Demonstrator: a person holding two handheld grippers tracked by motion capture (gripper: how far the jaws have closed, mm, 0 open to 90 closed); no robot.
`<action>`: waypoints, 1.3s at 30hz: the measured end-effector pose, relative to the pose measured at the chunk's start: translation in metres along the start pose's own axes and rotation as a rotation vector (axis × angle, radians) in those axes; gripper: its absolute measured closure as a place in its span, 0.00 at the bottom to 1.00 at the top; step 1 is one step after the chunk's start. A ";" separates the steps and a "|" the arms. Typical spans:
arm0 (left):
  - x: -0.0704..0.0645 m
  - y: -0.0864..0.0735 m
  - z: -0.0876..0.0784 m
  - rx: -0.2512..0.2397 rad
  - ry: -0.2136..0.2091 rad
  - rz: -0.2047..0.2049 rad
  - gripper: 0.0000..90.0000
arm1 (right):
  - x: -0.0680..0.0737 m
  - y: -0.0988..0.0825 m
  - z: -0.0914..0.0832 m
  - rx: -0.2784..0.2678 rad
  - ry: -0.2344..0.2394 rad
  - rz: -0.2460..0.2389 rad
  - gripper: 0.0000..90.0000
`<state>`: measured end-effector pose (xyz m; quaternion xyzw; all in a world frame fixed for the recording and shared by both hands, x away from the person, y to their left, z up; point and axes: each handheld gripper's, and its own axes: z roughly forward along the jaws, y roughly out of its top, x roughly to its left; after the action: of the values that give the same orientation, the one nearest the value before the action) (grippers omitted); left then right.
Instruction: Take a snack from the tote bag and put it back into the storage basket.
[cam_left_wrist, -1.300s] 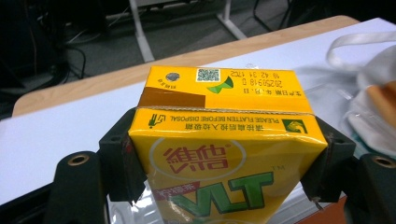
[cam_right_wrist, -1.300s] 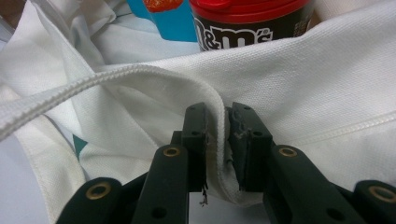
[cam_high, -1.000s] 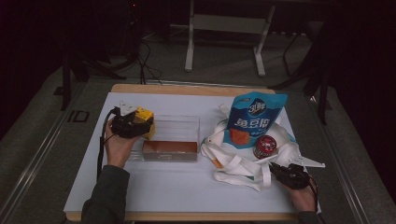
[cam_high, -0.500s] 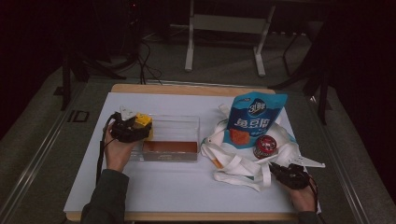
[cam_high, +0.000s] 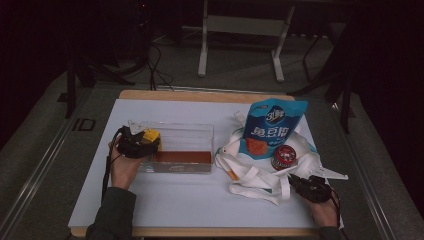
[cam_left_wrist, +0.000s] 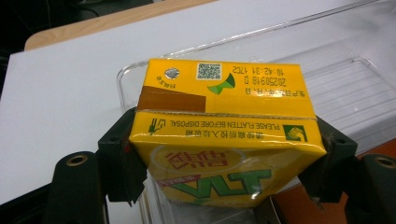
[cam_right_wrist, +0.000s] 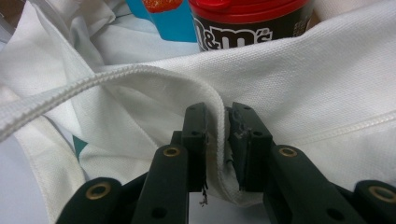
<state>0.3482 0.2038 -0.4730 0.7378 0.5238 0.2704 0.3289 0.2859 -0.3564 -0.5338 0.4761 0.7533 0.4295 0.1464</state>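
Yellow carton (cam_left_wrist: 224, 144) is being clamped by the left gripper (cam_left_wrist: 224, 163) over the bin (cam_high: 195, 131), likely for dropping in; beside the bin, the right gripper (cam_right_wrist: 217, 140) is pinching the bag (cam_right_wrist: 327, 93), steadying it.

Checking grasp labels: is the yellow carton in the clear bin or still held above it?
Held: left gripper jaws clamp the yellow carton over the clear bin.

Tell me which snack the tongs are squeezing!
The yellow drink carton, pinched by the left tongs over the clear box. The blue bag and red-lidded candy jar sit untouched on the white cloth bag.
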 end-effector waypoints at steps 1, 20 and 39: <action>0.000 0.000 0.000 0.002 0.001 -0.002 0.31 | 0.000 0.000 0.000 0.000 -0.001 0.000 0.84; -0.004 -0.008 -0.015 0.037 0.028 -0.012 0.27 | 0.000 0.000 0.000 -0.001 0.000 0.003 0.84; -0.003 -0.013 -0.026 -0.015 0.006 0.013 0.17 | 0.000 0.000 0.000 -0.003 0.001 0.004 0.84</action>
<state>0.3197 0.2098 -0.4667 0.7380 0.5178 0.2786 0.3311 0.2859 -0.3565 -0.5341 0.4771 0.7518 0.4311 0.1461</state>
